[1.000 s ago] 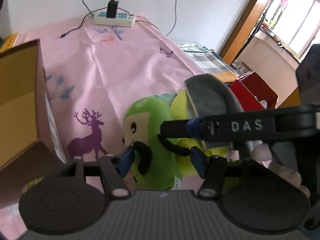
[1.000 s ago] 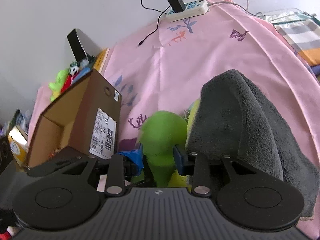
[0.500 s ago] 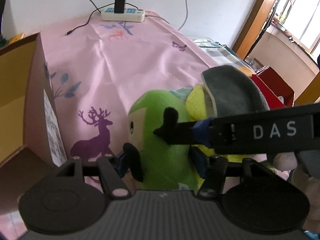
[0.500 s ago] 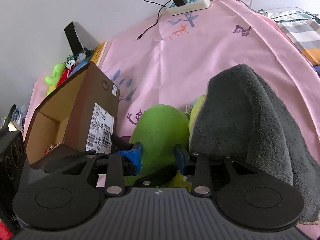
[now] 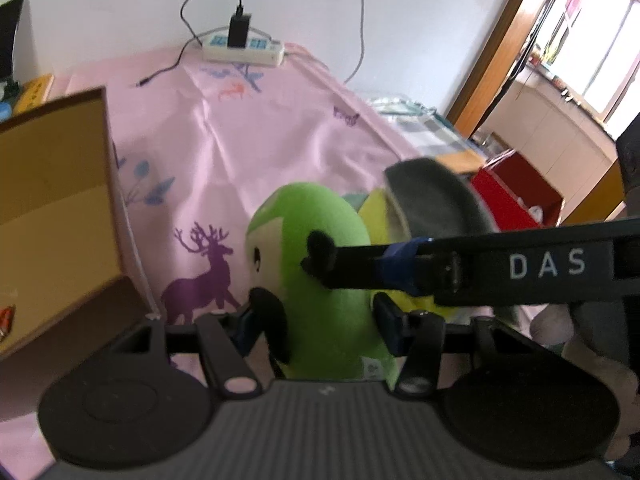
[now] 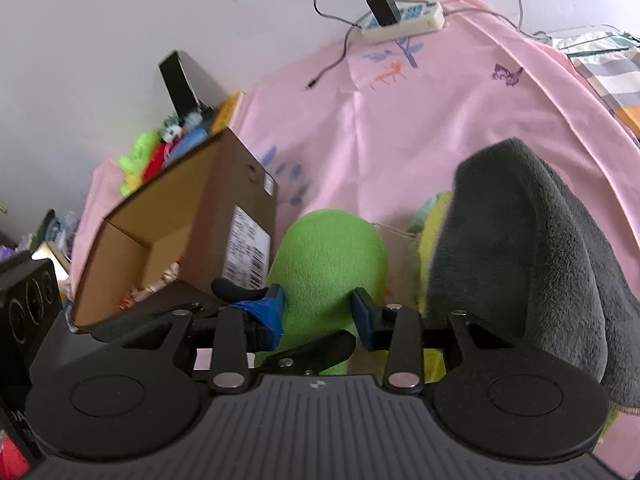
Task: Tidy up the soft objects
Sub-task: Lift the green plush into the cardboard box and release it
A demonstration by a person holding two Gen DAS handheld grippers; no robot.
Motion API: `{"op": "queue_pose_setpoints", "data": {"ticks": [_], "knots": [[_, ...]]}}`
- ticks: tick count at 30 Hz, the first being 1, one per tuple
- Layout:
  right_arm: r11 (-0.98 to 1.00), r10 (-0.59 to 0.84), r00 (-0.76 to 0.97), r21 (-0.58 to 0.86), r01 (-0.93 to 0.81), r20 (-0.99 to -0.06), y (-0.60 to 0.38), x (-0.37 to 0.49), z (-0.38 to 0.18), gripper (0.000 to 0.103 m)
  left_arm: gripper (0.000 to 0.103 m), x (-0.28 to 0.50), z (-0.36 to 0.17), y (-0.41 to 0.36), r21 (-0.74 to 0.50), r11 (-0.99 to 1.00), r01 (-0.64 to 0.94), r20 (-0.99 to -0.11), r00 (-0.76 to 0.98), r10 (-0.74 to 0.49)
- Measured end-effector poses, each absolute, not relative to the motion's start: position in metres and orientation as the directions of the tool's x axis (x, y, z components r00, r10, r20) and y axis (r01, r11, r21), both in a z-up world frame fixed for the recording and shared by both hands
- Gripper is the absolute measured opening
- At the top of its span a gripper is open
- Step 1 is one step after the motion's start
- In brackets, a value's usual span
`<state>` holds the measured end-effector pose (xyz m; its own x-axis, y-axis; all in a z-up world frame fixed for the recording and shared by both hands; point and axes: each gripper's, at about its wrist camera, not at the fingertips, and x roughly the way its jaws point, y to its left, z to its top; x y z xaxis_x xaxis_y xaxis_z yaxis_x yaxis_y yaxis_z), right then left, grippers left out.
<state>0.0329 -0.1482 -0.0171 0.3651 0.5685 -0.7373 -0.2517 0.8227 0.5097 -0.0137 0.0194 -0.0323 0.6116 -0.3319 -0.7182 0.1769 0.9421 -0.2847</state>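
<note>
now green plush point(image 5: 320, 264) higher, l hand-held gripper point(image 5: 316, 320) tighter

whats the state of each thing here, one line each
green plush: gripped by both grippers
left gripper: jaws have just been closing, pads pressing the plush between them
right gripper: jaws have just been opening, plush between them, pads against its sides
cardboard box: open on top
grey towel: folded, draped over a yellow toy
power strip: charger plugged in
</note>
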Motion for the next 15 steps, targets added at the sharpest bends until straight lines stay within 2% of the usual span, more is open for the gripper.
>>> {"op": "queue_pose_setpoints", "data": {"ticks": [7,15], "knots": [[0.809,0.587,0.470,0.496,-0.315,-0.659,-0.140,0.019,0.019,0.022,0.054,-0.027,0.005,0.033,-0.314,0.930,0.189,-0.641,0.681,-0.355],[0.769,0.639,0.542,0.462,-0.441,-0.546,-0.106,0.012,0.052,0.023,0.054,-0.047,0.043,0.070,-0.314,0.938,0.148,-0.556,0.772,-0.308]]}}
